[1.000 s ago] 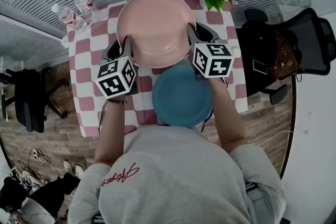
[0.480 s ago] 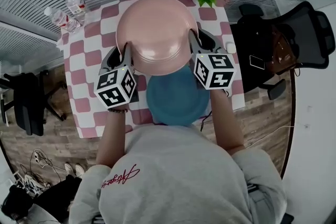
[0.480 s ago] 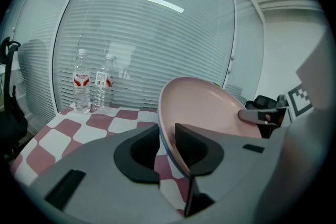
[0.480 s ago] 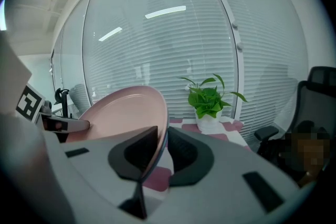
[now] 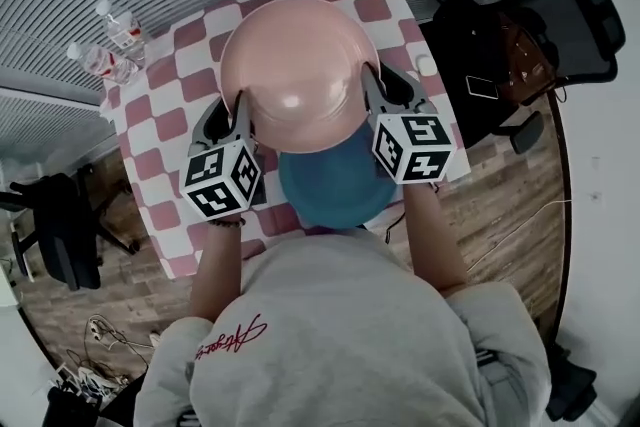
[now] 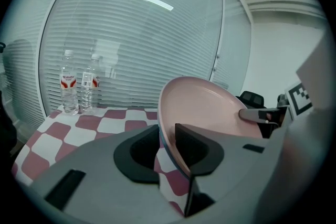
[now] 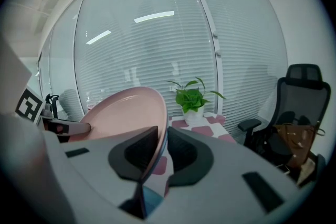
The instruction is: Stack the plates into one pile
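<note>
Holding the pink plate above the bench, I have the left gripper closed on its rim at nine o'clock, the right gripper at three; the blue plate lies below at six.

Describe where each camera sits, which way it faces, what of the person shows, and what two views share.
Head view: on the person's head, looking steeply down at the checked table; shoulders, forearms, left tongs, right tongs show.
Left gripper view: on the left tongs, facing water bottles and blinds; own jaws clamp the pink plate.
Right gripper view: on the right tongs, facing a potted plant; own jaws clamp the same plate.
Shared: every view shows the pink plate.
</note>
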The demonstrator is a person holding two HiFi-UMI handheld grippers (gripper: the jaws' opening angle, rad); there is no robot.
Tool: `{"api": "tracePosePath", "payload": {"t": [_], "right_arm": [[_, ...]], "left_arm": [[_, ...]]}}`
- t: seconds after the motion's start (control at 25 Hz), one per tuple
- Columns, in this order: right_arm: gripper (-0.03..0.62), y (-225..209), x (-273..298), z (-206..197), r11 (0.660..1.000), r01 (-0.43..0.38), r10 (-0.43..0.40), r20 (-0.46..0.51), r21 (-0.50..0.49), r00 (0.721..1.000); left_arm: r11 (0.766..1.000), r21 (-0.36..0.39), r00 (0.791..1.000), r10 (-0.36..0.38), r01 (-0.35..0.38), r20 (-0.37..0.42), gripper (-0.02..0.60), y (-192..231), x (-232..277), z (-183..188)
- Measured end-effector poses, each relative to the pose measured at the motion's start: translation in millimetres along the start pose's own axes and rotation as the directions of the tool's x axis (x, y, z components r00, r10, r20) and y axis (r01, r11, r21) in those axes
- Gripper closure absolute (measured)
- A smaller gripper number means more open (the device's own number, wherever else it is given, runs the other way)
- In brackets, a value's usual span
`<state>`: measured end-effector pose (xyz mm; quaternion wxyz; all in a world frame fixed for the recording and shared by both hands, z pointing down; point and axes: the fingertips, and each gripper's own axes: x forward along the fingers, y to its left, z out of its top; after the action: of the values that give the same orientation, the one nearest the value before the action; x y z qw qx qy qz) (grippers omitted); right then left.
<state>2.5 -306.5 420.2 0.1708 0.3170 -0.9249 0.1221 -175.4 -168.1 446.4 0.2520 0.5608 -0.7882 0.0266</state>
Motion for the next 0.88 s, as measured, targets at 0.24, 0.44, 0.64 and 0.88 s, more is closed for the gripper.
{"api": "tracePosePath", "payload": {"t": [0.24, 0.44, 0.64, 0.88], "right_arm": [[0.531, -1, -32, -9, 0.996, 0.075, -0.075, 0.008, 0.04, 0.997], [0.533, -5, -59, -18, 0.987, 0.13, -0.133, 0.019, 0.091, 0.991], [0.534, -8, -84, -28, 0.977, 0.189, -0.192, 0.019, 0.102, 0.981], [0.534, -6, -112, -43, 0.96, 0.244, -0.248, 0.016, 0.135, 0.969]], "left_arm": [[0.996, 0.05, 0.997, -0.076, 0.077, -0.022, 0.477, -13, -10, -2], [0.986, 0.084, 0.99, -0.139, 0.142, -0.04, 0.477, -28, -16, -7], [0.973, 0.107, 0.978, -0.196, 0.203, -0.067, 0.476, -42, -23, -18], [0.957, 0.134, 0.964, -0.248, 0.259, -0.093, 0.476, -53, -33, -26]]}}
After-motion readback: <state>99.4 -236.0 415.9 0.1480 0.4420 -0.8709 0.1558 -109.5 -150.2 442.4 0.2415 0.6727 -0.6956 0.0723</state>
